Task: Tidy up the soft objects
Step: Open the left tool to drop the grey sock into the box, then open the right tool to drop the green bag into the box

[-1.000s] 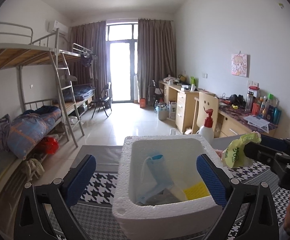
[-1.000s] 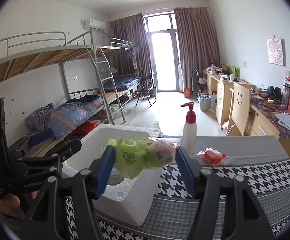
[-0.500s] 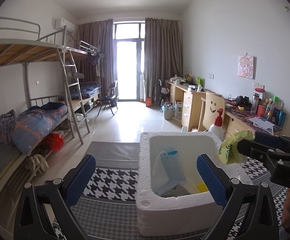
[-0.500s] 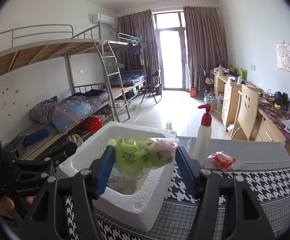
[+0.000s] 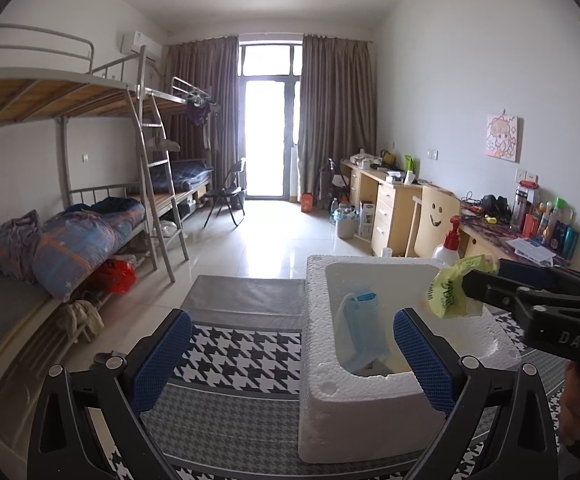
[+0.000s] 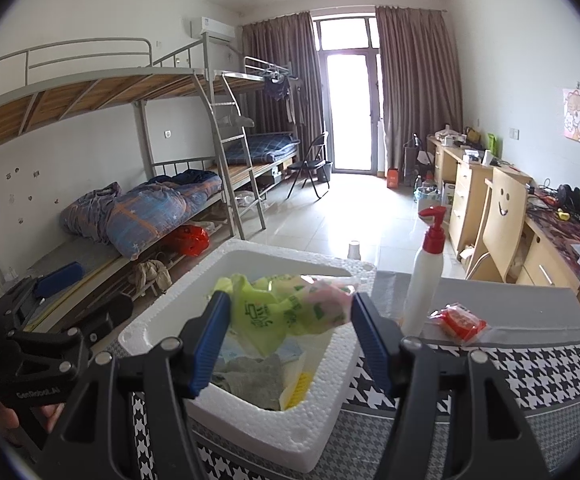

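Left wrist view
- Left gripper (image 5: 288, 354): the jaws are held wide apart with nothing between the blue pads; it is kept low at the near end of the foam box, judged to be parked clear of the drop.
- Foam box (image 5: 393, 426): it is set on the houndstooth mat (image 5: 234, 356), open side up, so that soft items can be dropped in from above.
- Blue pouch (image 5: 363, 330): it is seen already inside the box, leaning against the inner wall.
- Green bag (image 5: 455, 292): it is carried by the right gripper (image 5: 477, 290) above the box's right rim, not yet inside.
- Pump bottle (image 5: 447, 242): it is left standing beyond the box; as a hard item it is judged not to belong in it.

Right wrist view
- Right gripper (image 6: 286, 338): the pads are closed onto the crumpled green bag (image 6: 280, 312), which is pinched at both ends and sags between them.
- Bag position: it is held directly over the open foam box (image 6: 274, 428), judged to be lined up for release.
- Box contents (image 6: 250, 380): grey cloth and pale packets are seen lying beneath the bag.
- Red packet (image 6: 459, 322): it is left on the mat just beside the pump bottle (image 6: 423, 280), well apart from the box; it is judged a likely later pick.
- Left gripper (image 6: 56, 286): only its side is seen at the left edge, kept outside the box.
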`<move>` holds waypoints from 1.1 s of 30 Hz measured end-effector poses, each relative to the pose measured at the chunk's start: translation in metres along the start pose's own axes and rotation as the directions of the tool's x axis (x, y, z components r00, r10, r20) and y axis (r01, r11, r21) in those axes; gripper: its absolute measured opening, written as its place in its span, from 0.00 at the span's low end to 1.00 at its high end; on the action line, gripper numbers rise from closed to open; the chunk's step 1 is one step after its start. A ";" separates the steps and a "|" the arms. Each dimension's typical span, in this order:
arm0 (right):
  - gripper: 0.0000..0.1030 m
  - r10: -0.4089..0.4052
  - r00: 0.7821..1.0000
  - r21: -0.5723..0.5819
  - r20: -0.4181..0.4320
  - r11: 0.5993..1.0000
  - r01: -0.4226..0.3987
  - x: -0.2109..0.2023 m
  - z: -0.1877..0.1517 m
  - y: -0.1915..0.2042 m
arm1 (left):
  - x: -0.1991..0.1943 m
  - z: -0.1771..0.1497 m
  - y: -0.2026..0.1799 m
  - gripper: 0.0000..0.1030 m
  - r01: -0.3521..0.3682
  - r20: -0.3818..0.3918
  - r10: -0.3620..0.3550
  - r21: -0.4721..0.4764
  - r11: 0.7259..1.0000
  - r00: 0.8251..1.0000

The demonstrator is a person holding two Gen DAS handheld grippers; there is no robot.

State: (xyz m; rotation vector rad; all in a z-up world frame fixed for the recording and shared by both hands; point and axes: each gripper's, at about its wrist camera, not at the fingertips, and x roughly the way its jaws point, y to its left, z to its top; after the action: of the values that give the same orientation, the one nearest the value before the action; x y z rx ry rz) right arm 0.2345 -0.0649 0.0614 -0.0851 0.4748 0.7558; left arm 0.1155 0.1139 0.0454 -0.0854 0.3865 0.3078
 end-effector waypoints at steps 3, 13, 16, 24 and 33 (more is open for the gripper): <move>0.65 -0.004 1.000 -0.002 -0.014 1.000 0.004 0.005 -0.001 0.002 | -0.003 -0.001 0.003 0.98 0.000 0.007 0.000 0.005 1.000 1.000; 0.65 -0.019 0.999 0.008 -0.050 1.000 0.020 0.019 -0.003 0.004 | -0.009 -0.007 0.013 0.98 -0.018 0.011 0.018 -0.005 1.000 1.000; 0.65 -0.013 0.998 0.016 -0.058 1.000 0.014 0.024 -0.003 0.004 | -0.009 -0.008 0.015 0.98 -0.022 0.013 0.023 -0.008 1.000 1.000; 0.78 -0.001 0.997 -0.006 -0.082 1.000 0.000 0.025 -0.008 0.011 | -0.014 -0.011 0.019 0.98 -0.026 0.019 0.026 -0.015 1.000 0.999; 0.81 -0.008 0.999 -0.003 -0.044 1.000 0.008 0.008 -0.007 0.009 | -0.023 -0.011 0.011 0.99 -0.015 0.029 0.015 -0.003 1.000 0.999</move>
State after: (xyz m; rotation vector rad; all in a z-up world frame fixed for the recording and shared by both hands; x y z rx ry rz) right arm 0.2308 -0.0551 0.0527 -0.1065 0.5145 0.7483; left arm 0.0880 0.1165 0.0442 -0.0808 0.3584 0.3242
